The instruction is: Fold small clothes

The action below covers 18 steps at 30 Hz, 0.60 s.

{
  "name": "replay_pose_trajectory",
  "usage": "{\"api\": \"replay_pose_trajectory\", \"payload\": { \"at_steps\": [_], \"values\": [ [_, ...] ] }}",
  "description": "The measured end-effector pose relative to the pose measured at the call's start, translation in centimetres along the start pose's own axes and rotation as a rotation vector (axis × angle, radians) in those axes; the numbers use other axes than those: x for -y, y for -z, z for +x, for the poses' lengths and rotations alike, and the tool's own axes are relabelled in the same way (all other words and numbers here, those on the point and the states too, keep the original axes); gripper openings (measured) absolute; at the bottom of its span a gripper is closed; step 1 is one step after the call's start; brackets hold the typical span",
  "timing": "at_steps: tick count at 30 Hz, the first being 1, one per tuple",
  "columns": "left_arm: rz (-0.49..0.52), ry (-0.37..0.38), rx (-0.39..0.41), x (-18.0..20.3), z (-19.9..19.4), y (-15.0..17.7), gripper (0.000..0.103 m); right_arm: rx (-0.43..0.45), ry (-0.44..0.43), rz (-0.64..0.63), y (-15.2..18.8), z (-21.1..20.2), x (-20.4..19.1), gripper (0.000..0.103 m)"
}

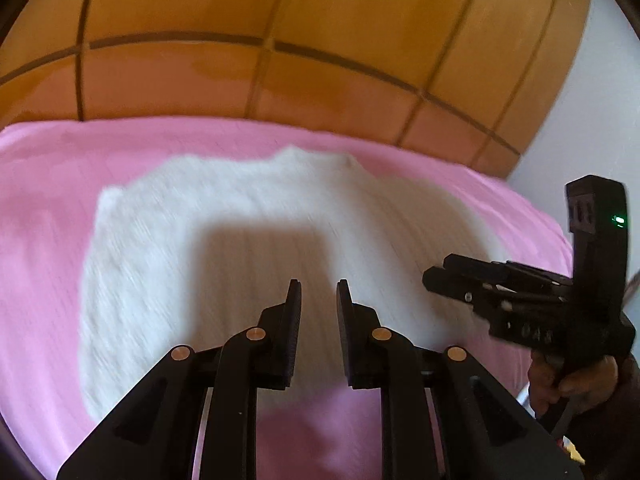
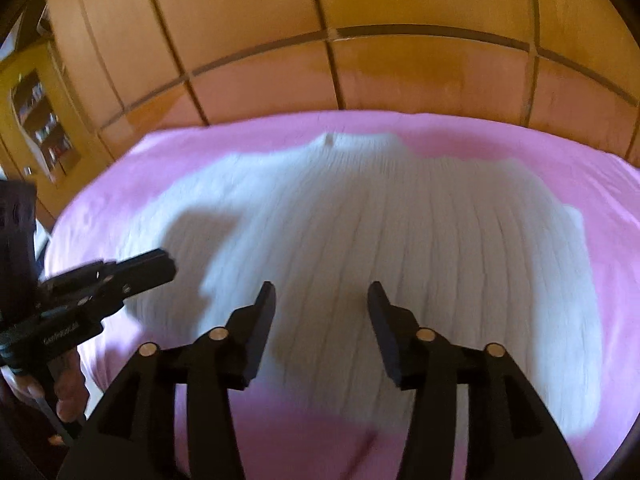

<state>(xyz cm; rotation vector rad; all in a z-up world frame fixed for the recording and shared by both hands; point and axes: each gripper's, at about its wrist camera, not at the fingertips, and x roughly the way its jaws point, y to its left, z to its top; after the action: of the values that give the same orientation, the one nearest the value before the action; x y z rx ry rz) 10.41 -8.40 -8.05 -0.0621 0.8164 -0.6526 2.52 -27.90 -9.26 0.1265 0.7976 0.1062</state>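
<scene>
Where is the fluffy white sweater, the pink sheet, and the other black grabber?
white sweater (image 2: 400, 232): right wrist view, on the ribbed middle.
pink sheet (image 1: 48, 184): left wrist view, on a bare part left of the sweater.
right gripper (image 1: 434, 276): left wrist view, at its fingertips.

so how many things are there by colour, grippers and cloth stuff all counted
white: 1, the white ribbed knit garment spread flat
pink: 1, the pink sheet beneath it
black: 2, the left gripper and the right gripper, both open and holding nothing
total: 4
</scene>
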Motion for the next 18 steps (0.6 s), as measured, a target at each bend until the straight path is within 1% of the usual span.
{"api": "replay_pose_trajectory", "payload": {
  "at_steps": [1, 2, 4, 6, 9, 11, 12, 14, 15, 17, 18],
  "values": [
    [0.005, 0.007, -0.024, 0.5, 0.5, 0.8, 0.016, -0.016, 0.005, -0.002, 1.0, 0.1, -0.1, 0.054],
    [0.014, -0.002, -0.055, 0.9, 1.2, 1.6, 0.016, -0.027, 0.021, -0.008, 1.8, 0.5, 0.0, 0.054],
    [0.031, -0.039, -0.087, 1.2, 2.5, 2.8, 0.016, -0.041, 0.049, -0.012, 2.6, 1.5, 0.2, 0.054],
    [0.067, -0.076, -0.083, 1.4, 3.5, 3.2, 0.017, -0.019, 0.05, -0.004, 2.7, 2.0, 0.5, 0.055],
    [0.01, -0.078, -0.092, 1.5, 2.9, 2.4, 0.017, -0.014, 0.043, 0.013, 2.2, 1.5, 0.4, 0.055],
    [0.016, -0.089, -0.069, 2.0, 2.0, 2.0, 0.017, -0.005, 0.04, 0.011, 2.1, 0.4, 0.6, 0.056],
    [0.027, -0.082, -0.061, 2.4, 1.6, 2.0, 0.018, 0.004, 0.043, 0.016, 2.1, -0.2, 0.9, 0.057],
    [0.048, -0.076, -0.052, 3.2, 1.1, 2.3, 0.031, 0.029, 0.077, 0.026, 2.4, -1.8, 2.0, 0.061],
    [0.058, -0.08, -0.052, 3.4, 1.1, 2.5, 0.034, 0.035, 0.097, 0.037, 2.5, -2.2, 2.5, 0.063],
    [0.072, -0.115, -0.073, 3.7, 2.0, 3.0, 0.035, 0.033, 0.135, 0.079, 3.1, -2.6, 4.2, 0.067],
    [0.065, -0.123, -0.088, 3.6, 2.6, 3.1, 0.035, 0.001, 0.172, 0.117, 3.7, -2.1, 5.6, 0.067]
  ]
}}
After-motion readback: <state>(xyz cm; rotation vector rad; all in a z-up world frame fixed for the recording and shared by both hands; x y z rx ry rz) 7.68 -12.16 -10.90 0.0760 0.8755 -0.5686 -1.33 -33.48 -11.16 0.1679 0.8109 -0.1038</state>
